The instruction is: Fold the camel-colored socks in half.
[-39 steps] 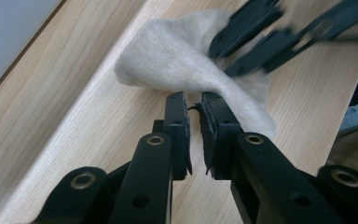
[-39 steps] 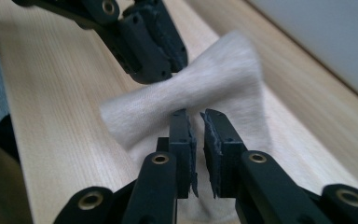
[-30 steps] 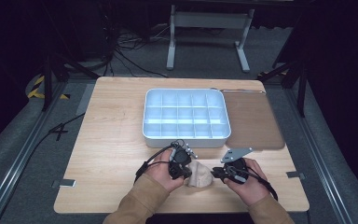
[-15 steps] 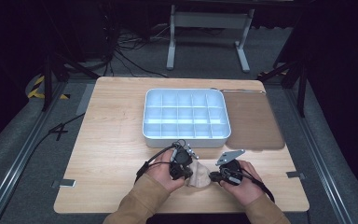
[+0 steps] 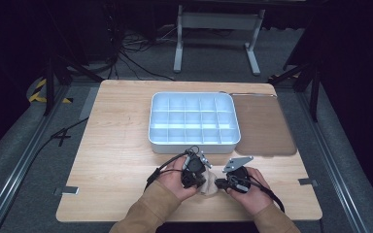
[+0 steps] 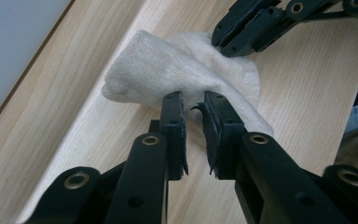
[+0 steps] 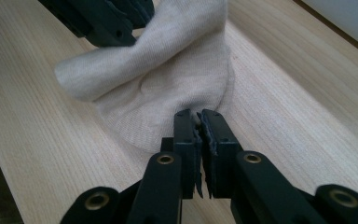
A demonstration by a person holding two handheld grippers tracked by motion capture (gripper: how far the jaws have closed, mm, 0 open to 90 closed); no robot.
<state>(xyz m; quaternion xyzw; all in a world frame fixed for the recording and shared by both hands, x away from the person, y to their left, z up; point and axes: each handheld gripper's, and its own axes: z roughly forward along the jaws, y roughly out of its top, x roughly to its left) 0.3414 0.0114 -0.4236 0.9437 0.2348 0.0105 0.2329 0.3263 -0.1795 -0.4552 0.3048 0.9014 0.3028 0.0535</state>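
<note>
1. Two grippers meet over one beige sock (image 5: 209, 185) near the table's (image 5: 121, 145) front edge, in front of the compartment tray (image 5: 193, 121). Judged step: folding or rolling the sock.
2. Left gripper view: my left gripper (image 6: 193, 109) has just been opening; a slim gap shows, knit edge between.
3. Right gripper view: my right gripper (image 7: 198, 122) has just been closing, pinching the hem. Next: hold firm, regrip left.

Both forearms come in from the near edge, hands close together. The left hand-held gripper (image 6: 193, 105) has just been opening, jaws slightly apart; the right hand-held gripper (image 7: 199, 122) has been closing, jaws nearly together.
</note>
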